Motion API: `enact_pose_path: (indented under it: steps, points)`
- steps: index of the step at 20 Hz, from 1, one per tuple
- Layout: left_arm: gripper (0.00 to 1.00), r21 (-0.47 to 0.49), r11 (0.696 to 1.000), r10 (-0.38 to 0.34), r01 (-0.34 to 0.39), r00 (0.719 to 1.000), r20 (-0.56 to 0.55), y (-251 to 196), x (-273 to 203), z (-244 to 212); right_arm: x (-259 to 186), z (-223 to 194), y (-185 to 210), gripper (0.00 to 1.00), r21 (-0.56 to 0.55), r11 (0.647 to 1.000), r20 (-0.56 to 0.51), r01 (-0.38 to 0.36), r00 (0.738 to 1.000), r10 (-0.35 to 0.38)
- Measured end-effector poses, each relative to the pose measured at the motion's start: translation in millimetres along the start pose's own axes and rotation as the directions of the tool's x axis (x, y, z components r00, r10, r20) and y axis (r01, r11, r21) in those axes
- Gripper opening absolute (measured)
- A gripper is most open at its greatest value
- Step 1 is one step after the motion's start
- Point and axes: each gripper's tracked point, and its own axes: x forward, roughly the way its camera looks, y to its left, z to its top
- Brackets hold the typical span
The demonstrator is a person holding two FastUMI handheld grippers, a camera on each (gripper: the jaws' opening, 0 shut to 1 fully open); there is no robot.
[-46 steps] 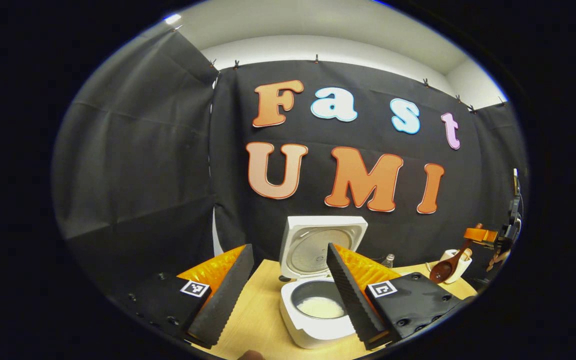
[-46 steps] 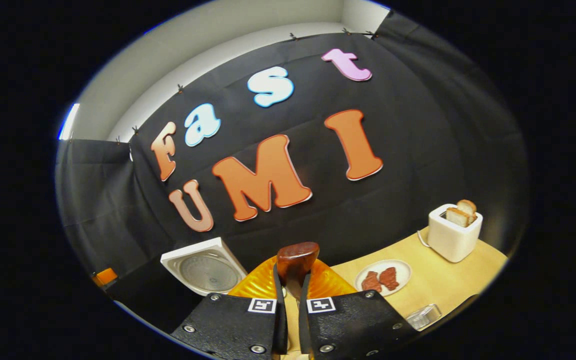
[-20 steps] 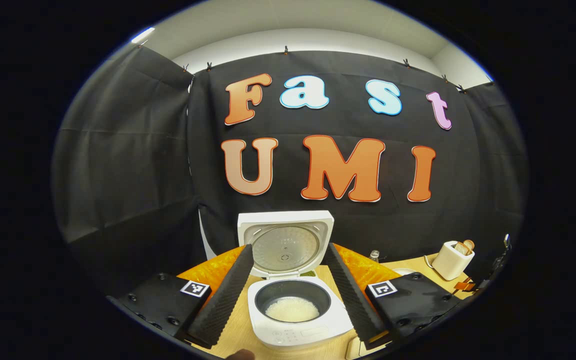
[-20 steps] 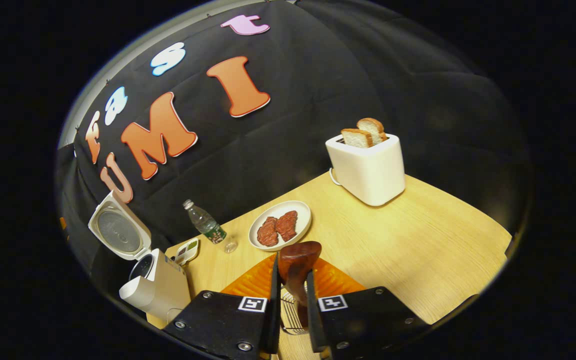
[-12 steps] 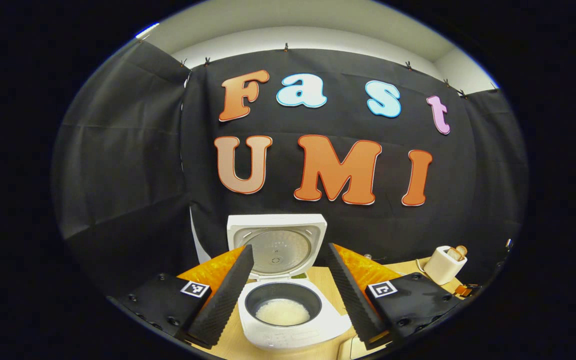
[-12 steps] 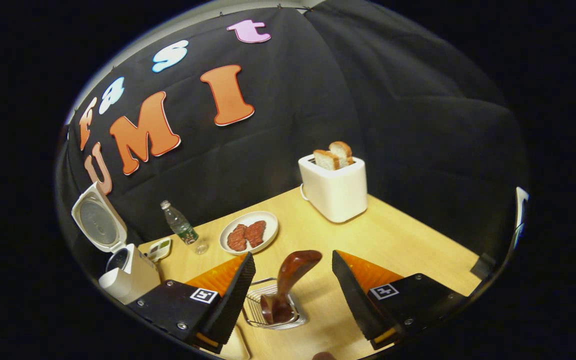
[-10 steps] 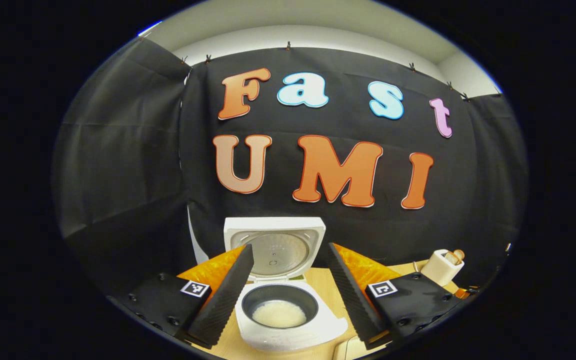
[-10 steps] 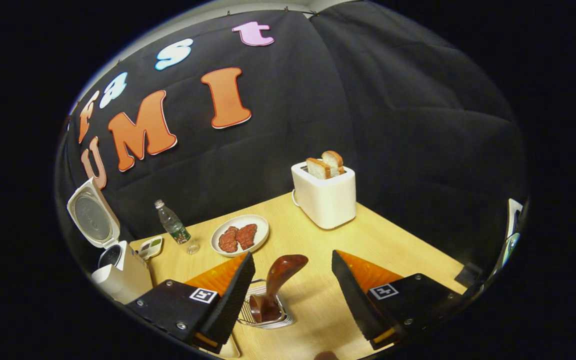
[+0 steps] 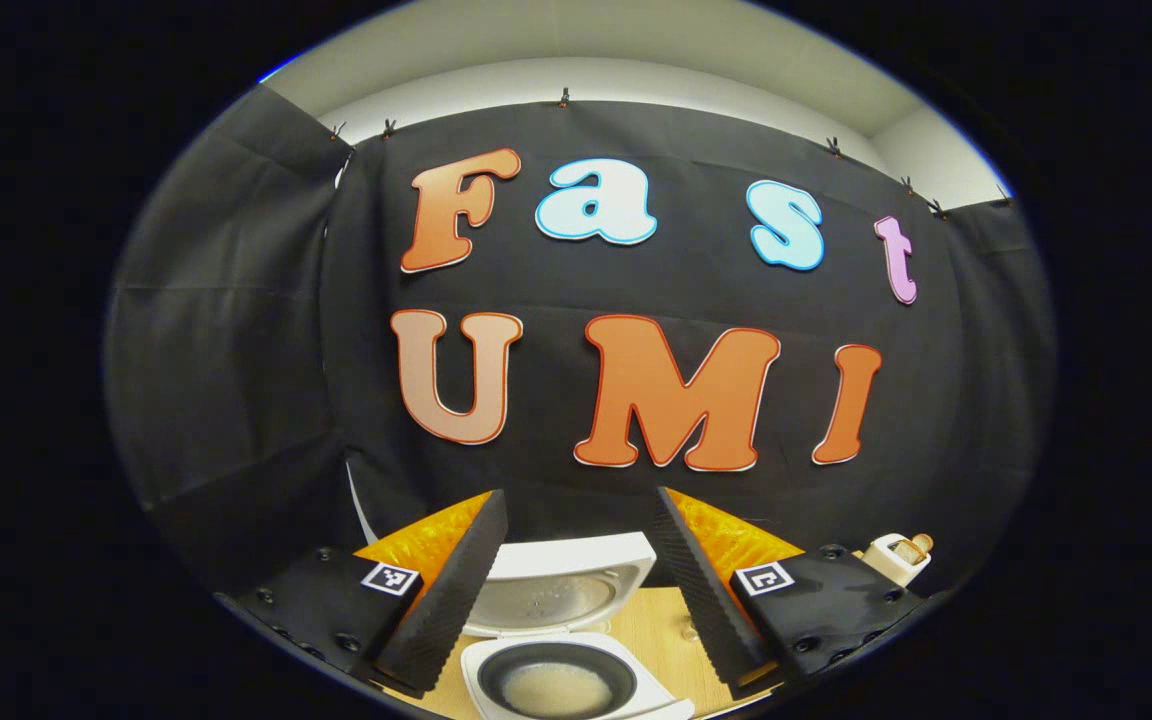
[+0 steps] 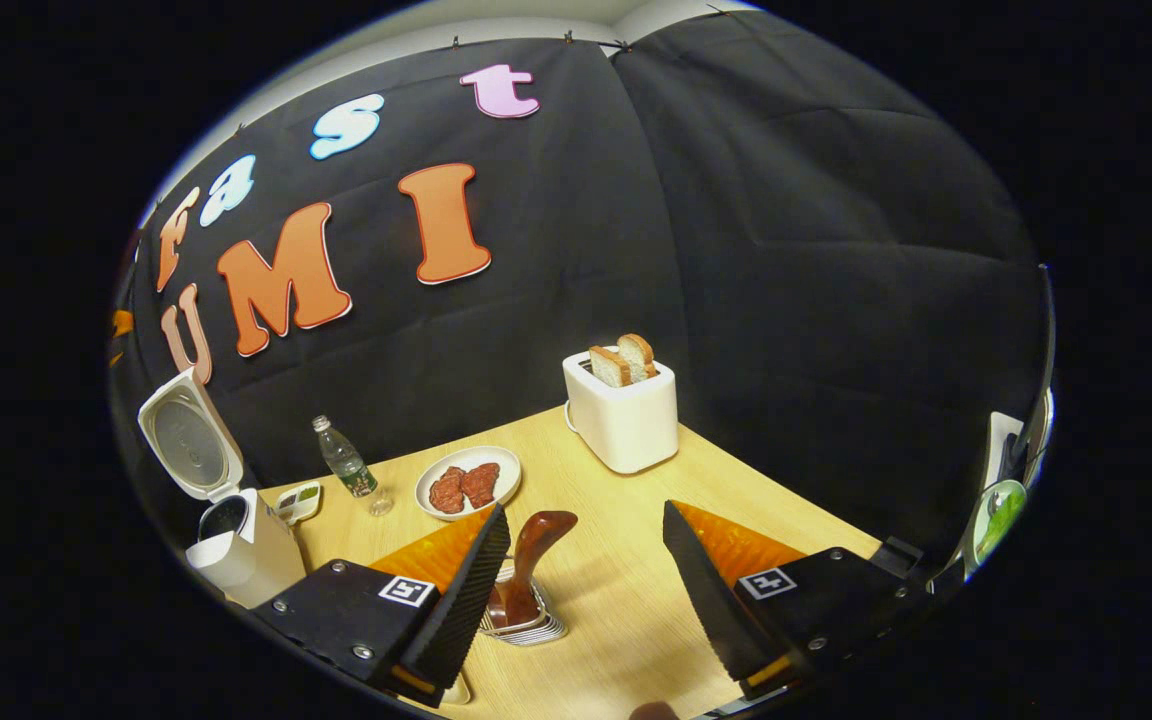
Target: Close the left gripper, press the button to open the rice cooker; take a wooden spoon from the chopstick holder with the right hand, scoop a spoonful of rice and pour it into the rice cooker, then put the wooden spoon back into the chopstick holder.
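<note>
The dark brown wooden spoon [image 10: 526,560] stands bowl-down in the small wire-mesh chopstick holder [image 10: 536,625], its handle end leaning up and to the right; the holder sits on the pale wooden table [image 10: 786,500], just beside the left finger of the right gripper [image 10: 586,585]. That gripper's fingers are spread wide and touch nothing, so the spoon looks already put away. The step in hand, by my judgement, is the clean withdrawal: draw the right gripper straight back and up, keeping its left finger off the leaning handle so the light holder is not tipped. The white rice cooker [image 9: 561,680] stands with its lid up and white rice [image 9: 554,690] in its dark pot. The left gripper [image 9: 576,580] hangs above it, fingers apart and empty
</note>
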Motion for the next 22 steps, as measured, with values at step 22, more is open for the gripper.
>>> enact_pose_path:
  steps: [22]
  points:
    - [1.00, 0.025, 0.998, 0.067, -0.062, 0.953, -0.294, 34, 102, -120, -56, 11, -3, 0.95, -0.013, 0.998, 0.027, 0.064, 0.998, -0.063]
